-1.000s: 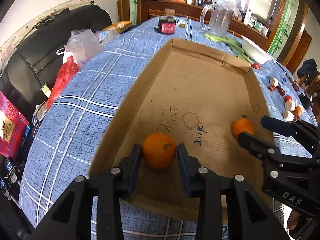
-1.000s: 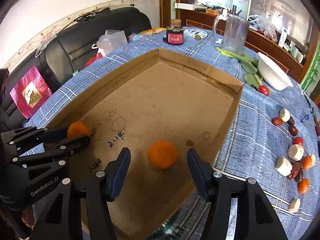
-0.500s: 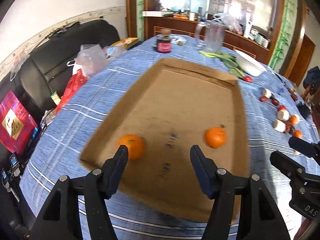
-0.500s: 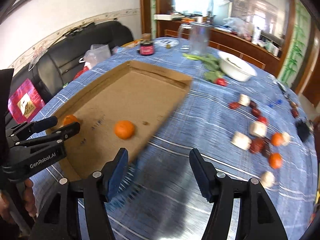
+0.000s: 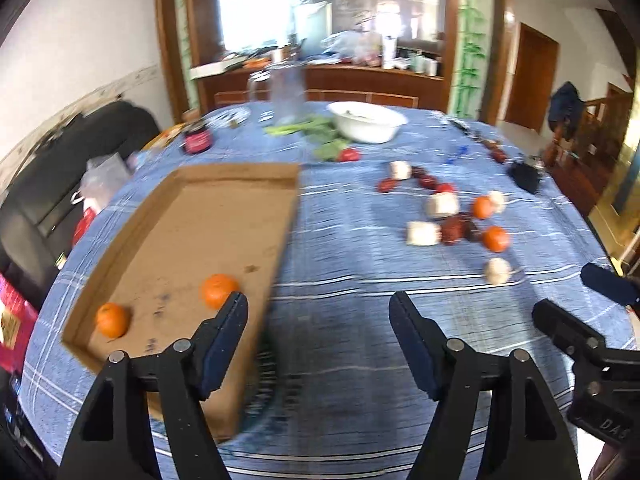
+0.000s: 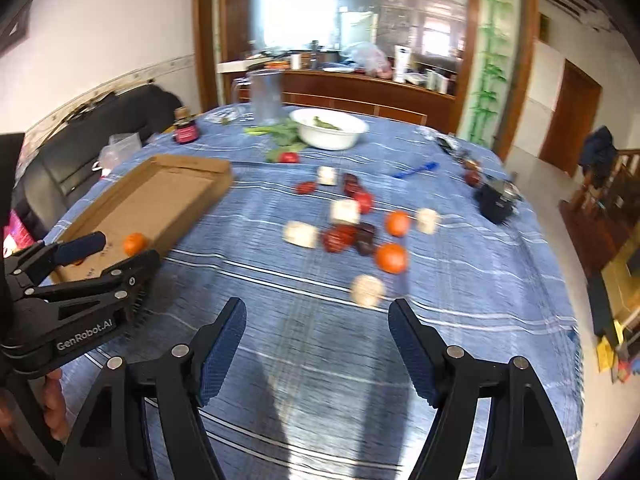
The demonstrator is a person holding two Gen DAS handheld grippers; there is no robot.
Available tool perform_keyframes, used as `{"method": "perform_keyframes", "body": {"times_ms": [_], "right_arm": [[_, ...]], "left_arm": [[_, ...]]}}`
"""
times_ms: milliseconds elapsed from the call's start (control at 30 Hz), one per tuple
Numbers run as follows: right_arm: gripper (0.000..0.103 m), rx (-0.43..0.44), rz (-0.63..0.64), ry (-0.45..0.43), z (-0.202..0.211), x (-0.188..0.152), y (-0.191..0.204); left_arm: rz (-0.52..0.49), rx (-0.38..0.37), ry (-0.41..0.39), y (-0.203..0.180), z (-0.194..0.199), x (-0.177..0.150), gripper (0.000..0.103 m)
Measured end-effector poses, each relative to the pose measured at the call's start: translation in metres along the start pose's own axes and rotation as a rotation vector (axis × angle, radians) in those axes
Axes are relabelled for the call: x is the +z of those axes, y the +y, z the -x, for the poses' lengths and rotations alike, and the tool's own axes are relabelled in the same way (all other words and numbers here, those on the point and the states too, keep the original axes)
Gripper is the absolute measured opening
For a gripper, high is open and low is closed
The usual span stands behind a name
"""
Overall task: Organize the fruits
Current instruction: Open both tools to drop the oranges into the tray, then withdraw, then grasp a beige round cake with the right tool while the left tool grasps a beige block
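The left gripper (image 5: 318,314) is hovering with its jaws spread wide and empty, straddling the right wall of the cardboard tray (image 5: 286,240), inside which two oranges (image 5: 218,290) are sitting near the front edge. Bare blue tablecloth (image 6: 320,344) is lying ahead of the right gripper (image 6: 316,320), likewise gaping and holding nothing. Farther right, loose fruits (image 6: 391,258) are lying scattered well short of the table's rim.
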State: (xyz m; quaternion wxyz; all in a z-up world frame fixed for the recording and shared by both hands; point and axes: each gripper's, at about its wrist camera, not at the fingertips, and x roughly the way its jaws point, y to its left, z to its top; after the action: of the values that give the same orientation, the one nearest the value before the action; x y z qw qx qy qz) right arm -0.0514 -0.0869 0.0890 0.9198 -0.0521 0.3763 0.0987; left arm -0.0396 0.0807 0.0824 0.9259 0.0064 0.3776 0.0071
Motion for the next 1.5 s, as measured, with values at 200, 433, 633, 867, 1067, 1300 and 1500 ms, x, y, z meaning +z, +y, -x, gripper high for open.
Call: {"method": "perform_keyframes", "body": {"times_ms": [200, 433, 633, 867, 1067, 1300, 1500], "right_arm": [[0.078, -0.047, -0.064, 0.005, 0.01, -0.014, -0.04], [0.078, -0.065, -0.119, 0.026, 0.011, -0.025, -0.075], [0.078, -0.01, -0.111, 0.065, -0.016, -0.017, -0.077], [0.078, 0.079, -0.06, 0.131, -0.073, 0.0, -0.06], [0.073, 0.127, -0.064, 0.192, -0.112, 0.007, -0.056], [0.031, 0.145, -0.044, 0.193, -0.111, 0.007, -0.058], [0.031, 0.142, -0.076, 0.157, -0.089, 0.006, -0.072]], "left_arm": [[-0.041, -0.049, -0.003, -0.042, 0.0, 0.003, 0.073], [-0.045, -0.052, 0.024, -0.06, -0.008, 0.004, 0.073], [-0.045, -0.01, 0.053, -0.052, -0.015, 0.002, 0.073], [-0.049, 0.017, 0.095, -0.032, -0.024, 0.002, 0.073], [-0.052, -0.003, 0.134, -0.027, -0.039, 0.009, 0.073], [-0.075, -0.064, 0.186, -0.046, -0.074, 0.031, 0.073], [-0.088, -0.098, 0.232, -0.072, -0.118, 0.055, 0.073]]}}
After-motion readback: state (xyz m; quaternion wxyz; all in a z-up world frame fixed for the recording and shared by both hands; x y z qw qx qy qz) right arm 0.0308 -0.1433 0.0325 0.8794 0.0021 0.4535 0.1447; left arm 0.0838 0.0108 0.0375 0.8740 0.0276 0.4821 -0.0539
